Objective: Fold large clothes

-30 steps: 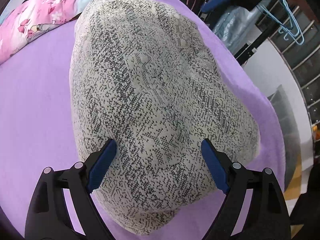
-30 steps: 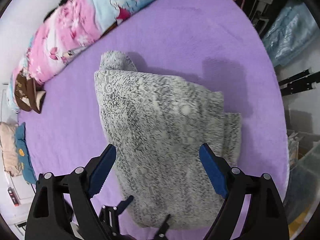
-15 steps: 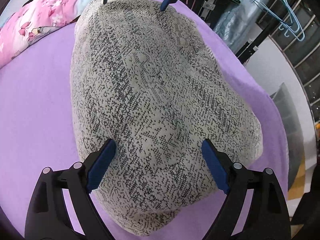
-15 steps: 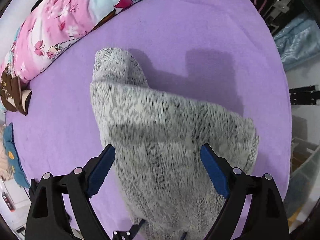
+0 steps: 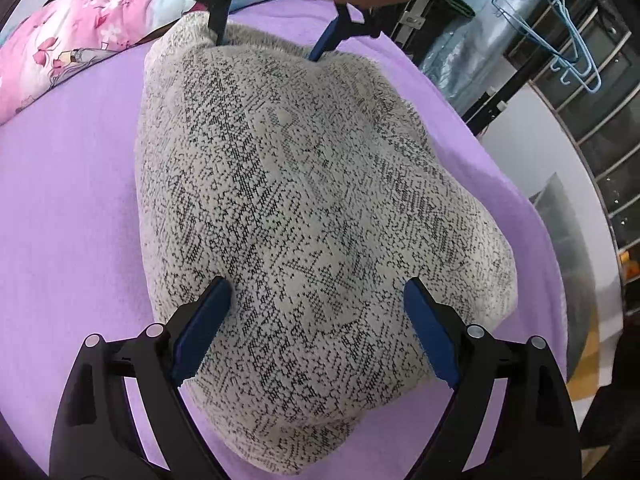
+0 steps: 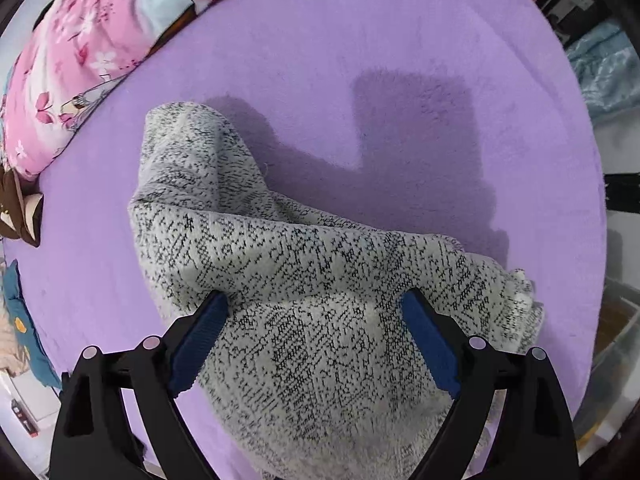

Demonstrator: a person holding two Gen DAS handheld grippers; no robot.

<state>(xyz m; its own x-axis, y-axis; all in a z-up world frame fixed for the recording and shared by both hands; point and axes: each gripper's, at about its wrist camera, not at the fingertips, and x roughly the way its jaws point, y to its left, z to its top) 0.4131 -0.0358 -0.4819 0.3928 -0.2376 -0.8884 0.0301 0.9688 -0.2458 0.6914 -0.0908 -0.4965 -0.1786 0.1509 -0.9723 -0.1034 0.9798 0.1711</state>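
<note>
A folded black-and-white speckled knit sweater point(image 5: 312, 208) lies on the purple bed cover point(image 5: 68, 200). My left gripper point(image 5: 316, 308) is open, its blue pads spread over the near end of the sweater. My right gripper point(image 6: 316, 320) is open too, low over the far end, its tips pressing at the fabric point(image 6: 304, 280). In the left wrist view the right gripper point(image 5: 276, 36) shows at the sweater's far edge, held by a hand. A loose flap point(image 6: 188, 148) of the sweater sticks out past the right gripper.
A pink and blue floral quilt point(image 6: 80, 52) runs along the bed's far side. Blue hangers point(image 5: 560, 32) hang on a dark rack beside the bed. A brown item point(image 6: 20, 212) and teal cloth point(image 6: 24, 320) lie at the left edge.
My right gripper has come down and forward onto the far end of the sweater, whose edge is now bunched between its fingers. My left gripper has stayed in place, open.
</note>
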